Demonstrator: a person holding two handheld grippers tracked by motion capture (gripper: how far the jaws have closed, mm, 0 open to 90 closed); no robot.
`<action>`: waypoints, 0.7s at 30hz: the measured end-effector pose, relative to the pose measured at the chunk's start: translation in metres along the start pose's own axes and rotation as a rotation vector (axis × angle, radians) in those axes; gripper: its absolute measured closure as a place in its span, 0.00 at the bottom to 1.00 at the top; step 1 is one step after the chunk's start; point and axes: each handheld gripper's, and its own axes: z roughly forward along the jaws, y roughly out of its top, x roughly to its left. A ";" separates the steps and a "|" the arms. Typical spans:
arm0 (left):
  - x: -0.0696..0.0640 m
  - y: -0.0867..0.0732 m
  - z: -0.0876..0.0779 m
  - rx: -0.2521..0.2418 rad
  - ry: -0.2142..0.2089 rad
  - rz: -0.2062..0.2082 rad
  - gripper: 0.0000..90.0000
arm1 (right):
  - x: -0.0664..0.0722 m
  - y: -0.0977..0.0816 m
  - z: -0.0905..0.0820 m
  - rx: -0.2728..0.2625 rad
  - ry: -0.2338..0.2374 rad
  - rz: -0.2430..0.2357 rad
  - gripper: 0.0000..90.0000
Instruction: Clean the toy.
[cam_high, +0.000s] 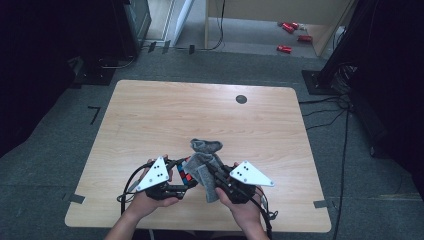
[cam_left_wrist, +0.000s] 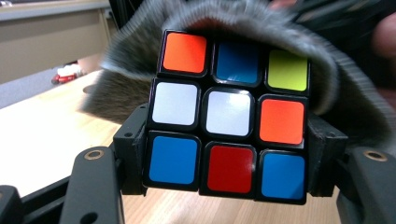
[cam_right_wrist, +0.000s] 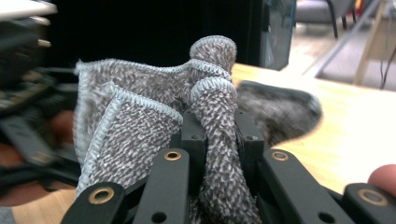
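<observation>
Item: puzzle cube (cam_left_wrist: 229, 116), black-framed with coloured stickers. It sits between the jaws of the left gripper (cam_left_wrist: 229, 158); the two black pads press on its opposite side faces at the bottom row, so the jaws are clamped on it at roughly the cube's own width. One full face points back along the jaws toward the gripper's camera: top row orange, blue, yellow-green; middle row white, white, orange; bottom row blue, red, blue. The cube is slightly rotated in the grip, its upper edge leaning to the left. Being a cube, it has no long axis. In the high view the cube (cam_high: 185, 176) shows just ahead of the left gripper (cam_high: 176, 186), between the two hands.

Item: grey knitted cloth (cam_right_wrist: 154, 116) with a pale stitched hem. A bunched fold of it stands upright between the jaws of the right gripper (cam_right_wrist: 217, 135), which are closed tight on that fold; the fold's long axis runs along the jaws, its rounded end pointing up and away beyond the tips. The rest spreads to the left of the jaws. In the left gripper view the cloth (cam_left_wrist: 140, 70) drapes over the top and back of the cube, touching it. In the high view the cloth (cam_high: 206, 160) runs from the right gripper (cam_high: 222, 177) out onto the wooden table (cam_high: 150, 115).
</observation>
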 end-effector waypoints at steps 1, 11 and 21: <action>0.002 0.000 -0.001 -0.013 -0.002 -0.015 0.38 | -0.004 0.000 0.000 0.014 -0.009 0.021 0.88; -0.005 -0.006 0.012 0.071 0.008 0.022 0.38 | 0.005 0.009 -0.003 0.022 0.070 -0.021 0.86; 0.002 -0.001 0.002 -0.006 -0.015 -0.060 0.38 | -0.019 -0.007 0.003 0.061 -0.010 0.000 0.87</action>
